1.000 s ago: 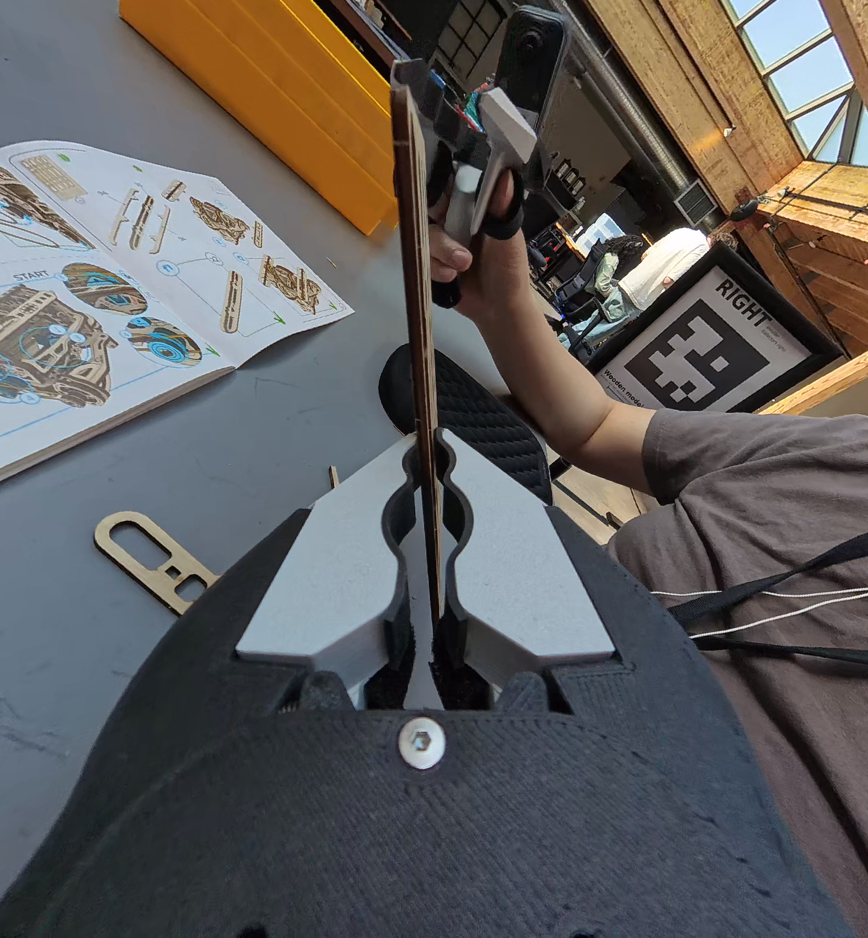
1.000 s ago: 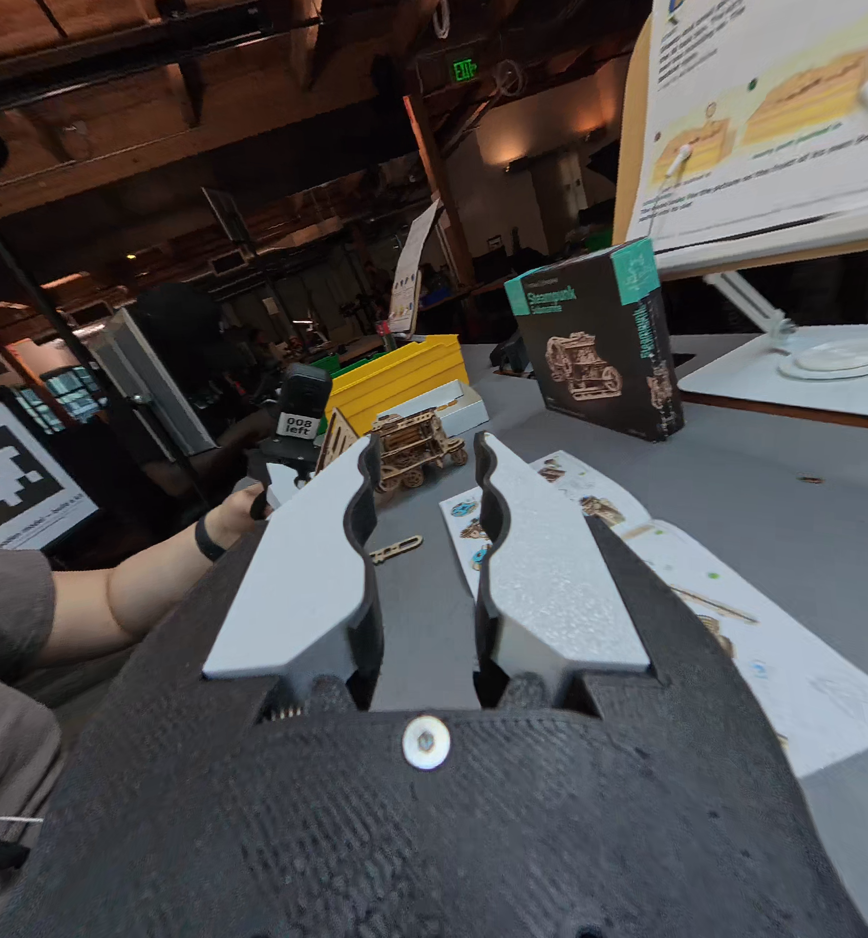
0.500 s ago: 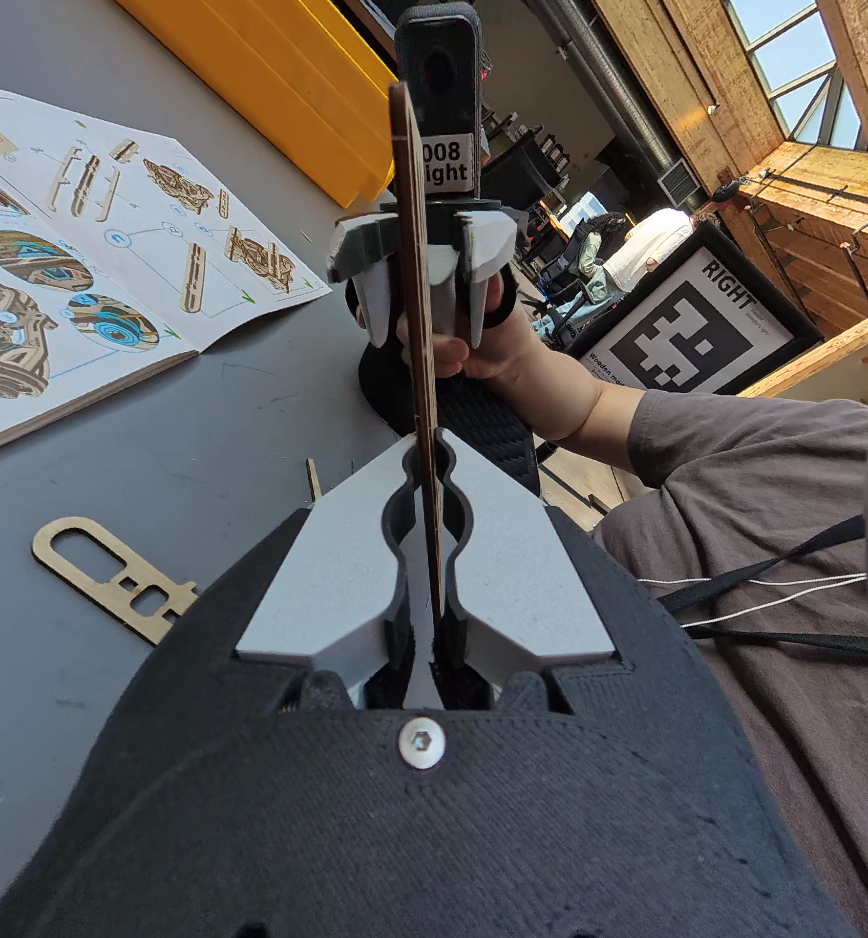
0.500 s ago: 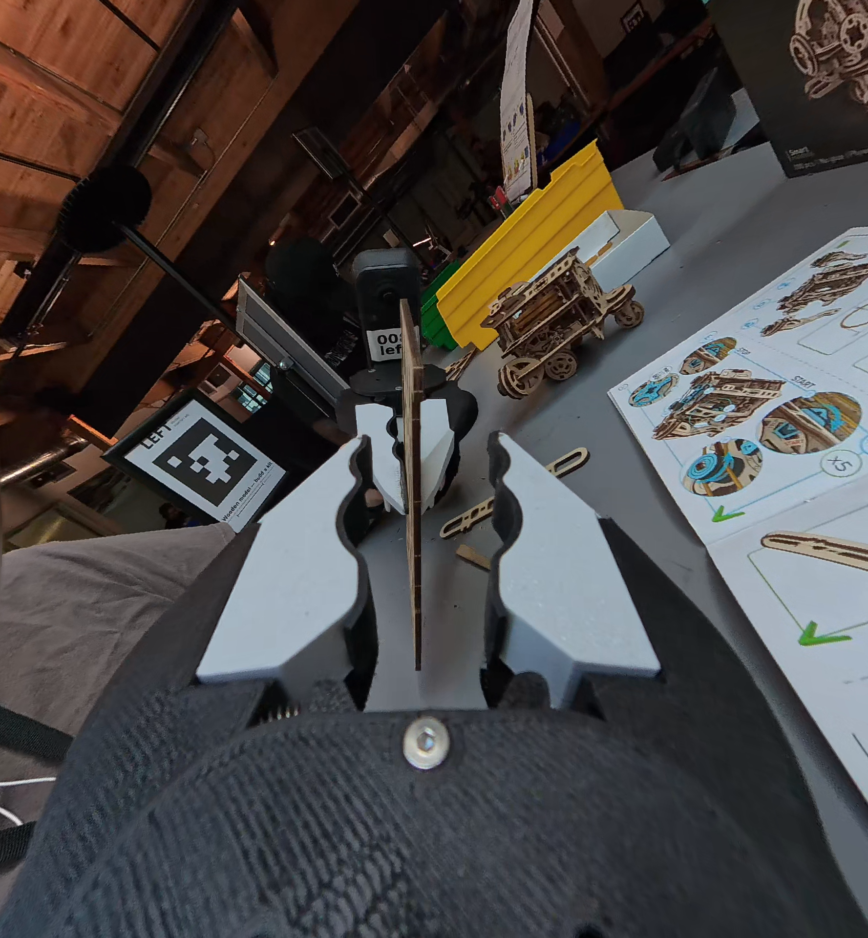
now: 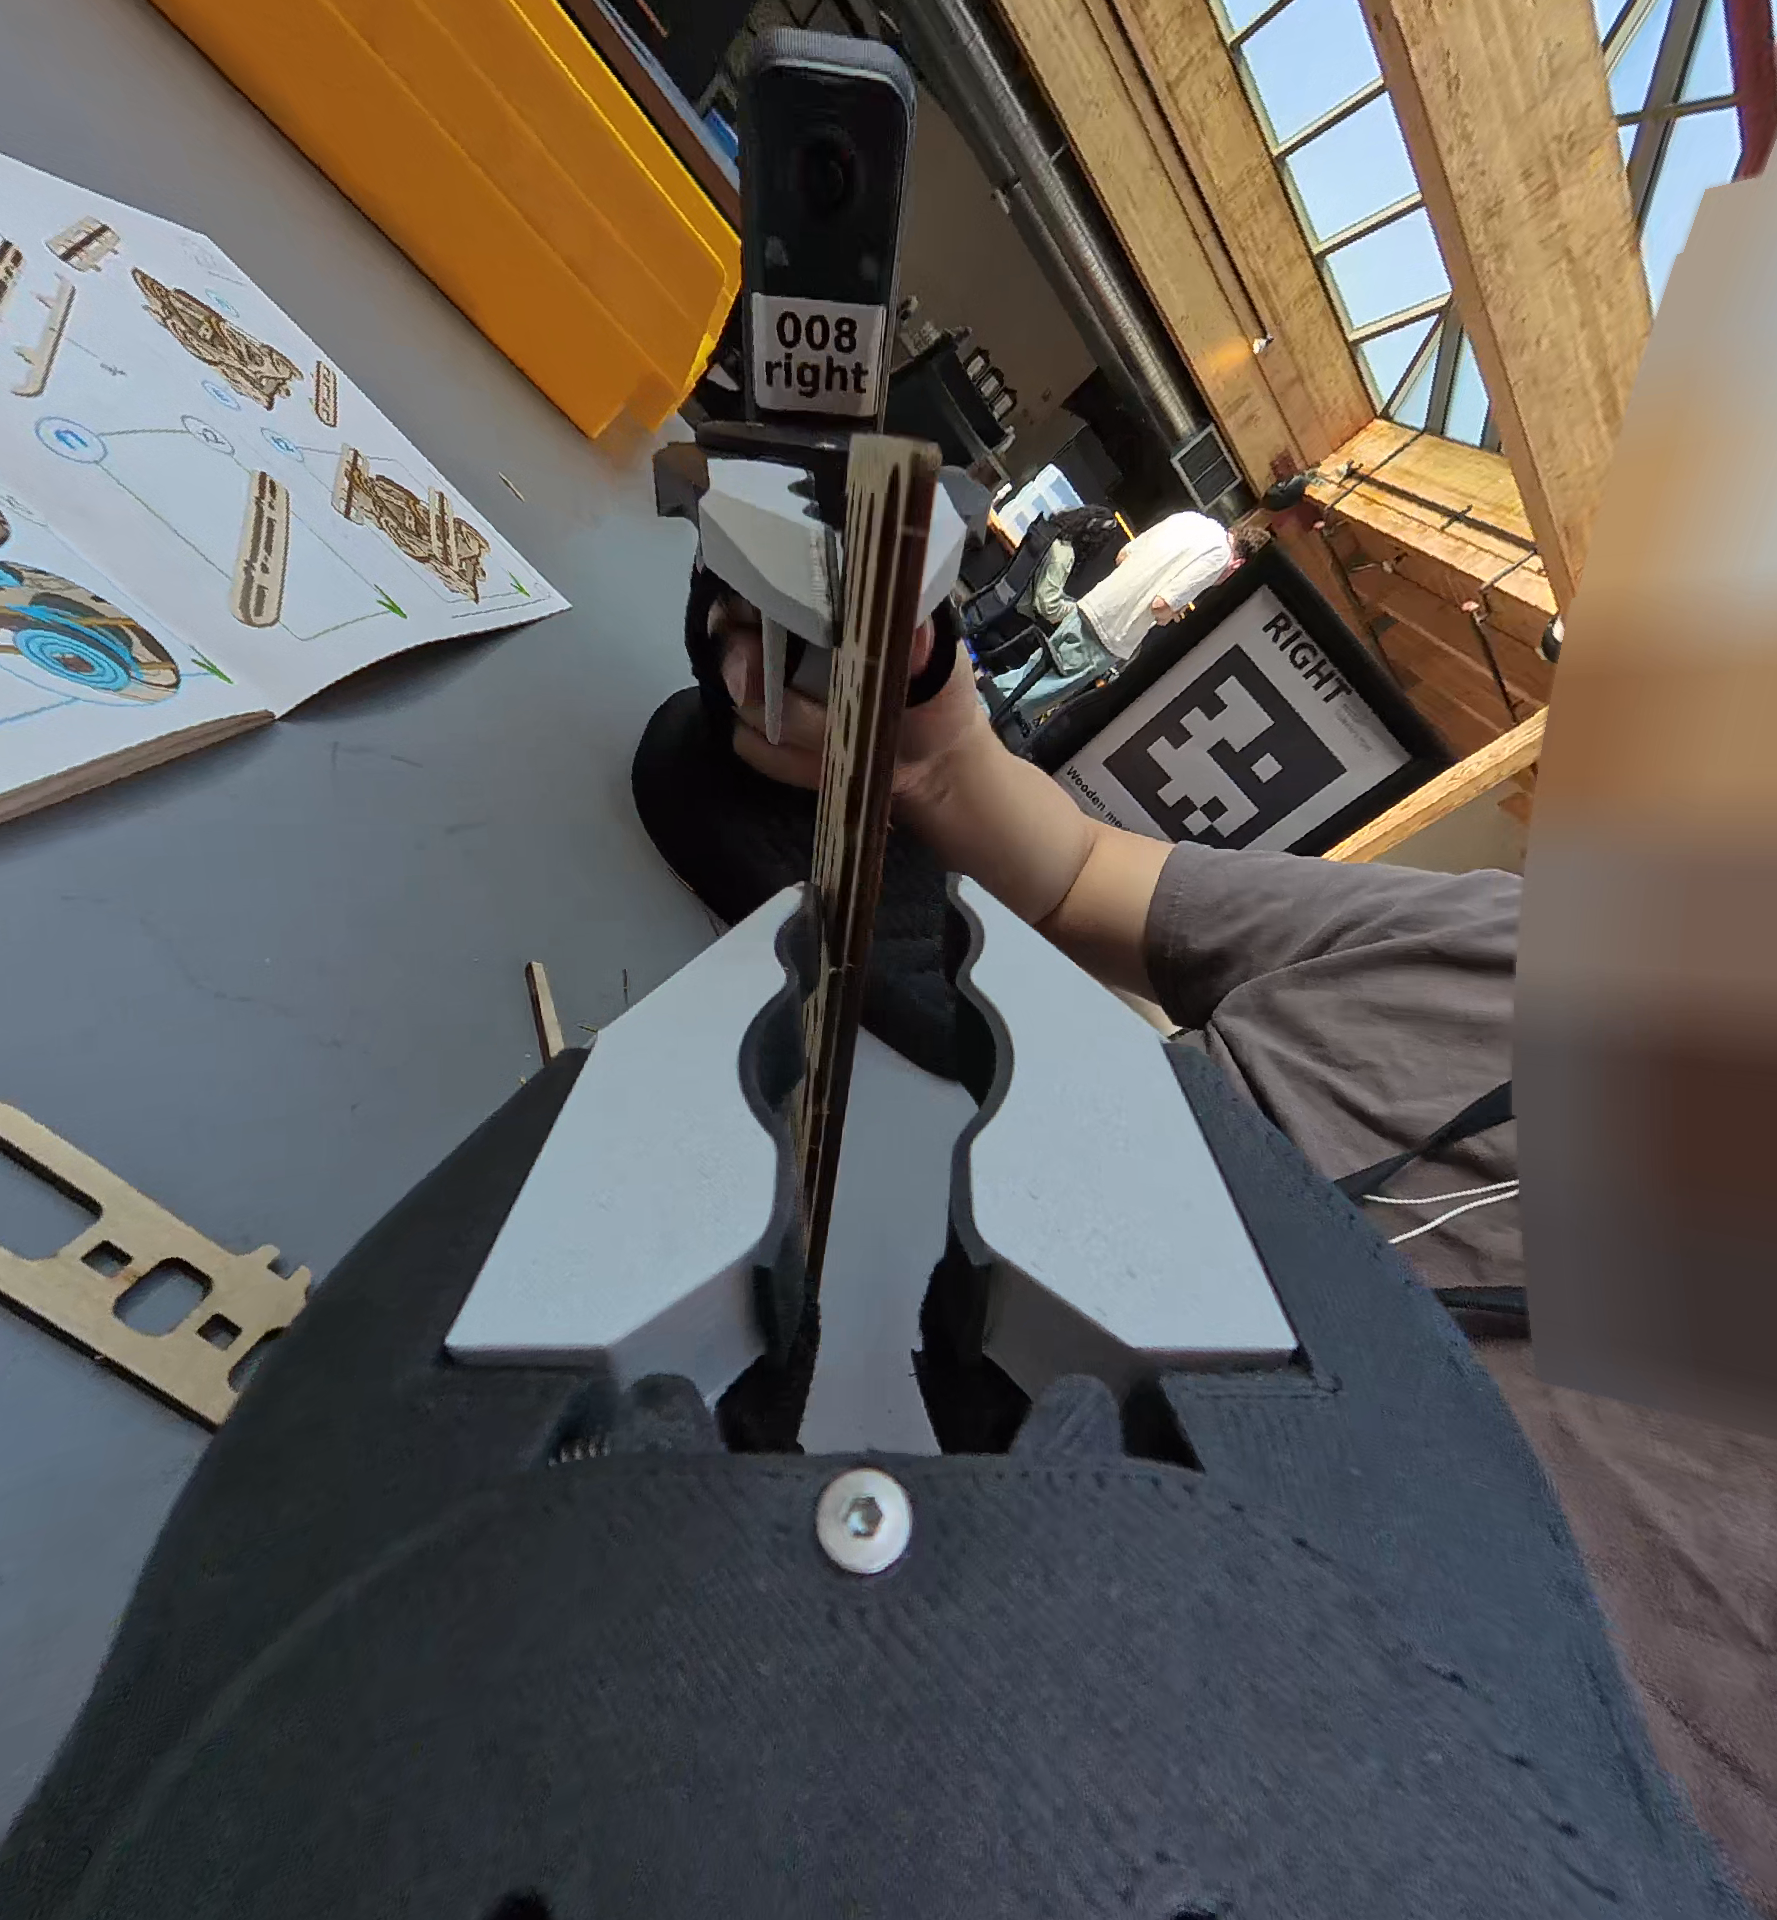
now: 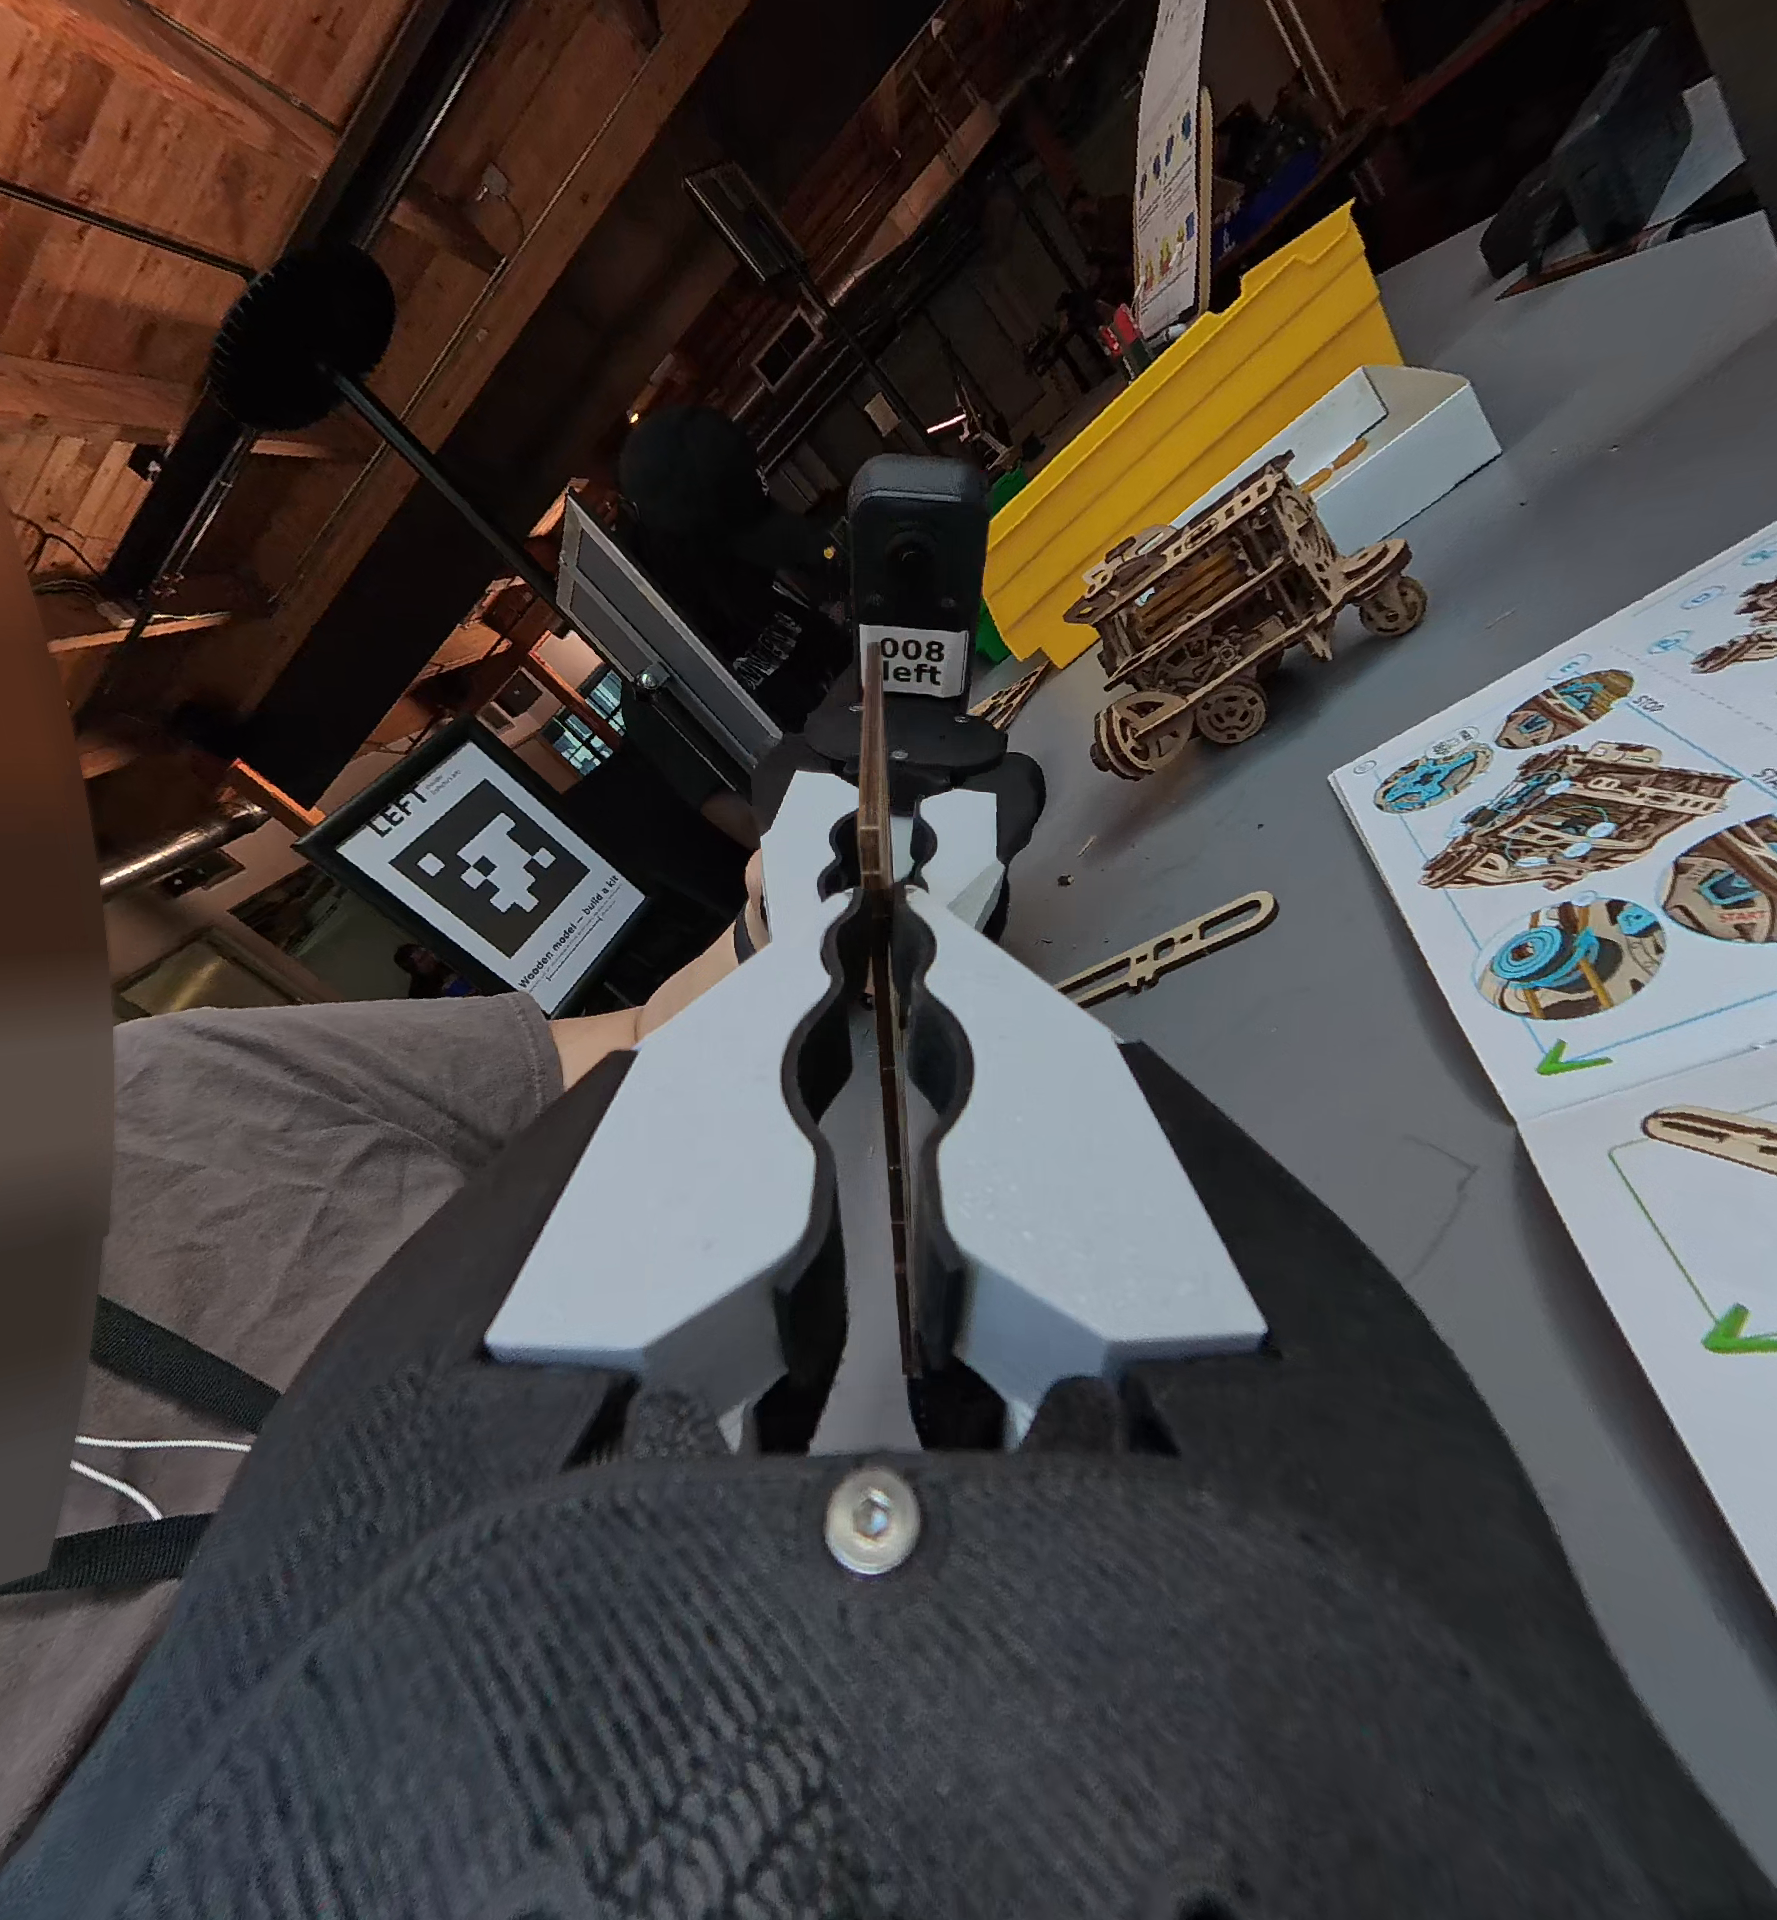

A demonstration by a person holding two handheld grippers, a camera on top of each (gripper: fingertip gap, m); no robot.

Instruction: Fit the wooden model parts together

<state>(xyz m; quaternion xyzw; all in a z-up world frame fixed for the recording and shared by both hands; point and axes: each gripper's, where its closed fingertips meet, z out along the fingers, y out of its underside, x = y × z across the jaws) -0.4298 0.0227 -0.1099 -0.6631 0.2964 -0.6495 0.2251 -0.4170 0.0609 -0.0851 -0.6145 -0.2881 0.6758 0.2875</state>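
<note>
The right gripper (image 6: 879, 914) is squeezed tight on a thin wooden board (image 6: 889, 1091) held up on its edge, and the left gripper (image 5: 868, 914) has its fingers apart, so the board only leans on one finger. The board looks just passed over and is not joined to anything yet; a flat wooden strip (image 6: 1170, 951) lies loose on the table beside the board, and the built wooden cart (image 6: 1237, 623) stands farther off behind the board, so fitting is mostly still to do. Behind the cart sit a yellow bin (image 6: 1206, 416) and a white box (image 6: 1424, 426), but what is inside them cannot be seen.
</note>
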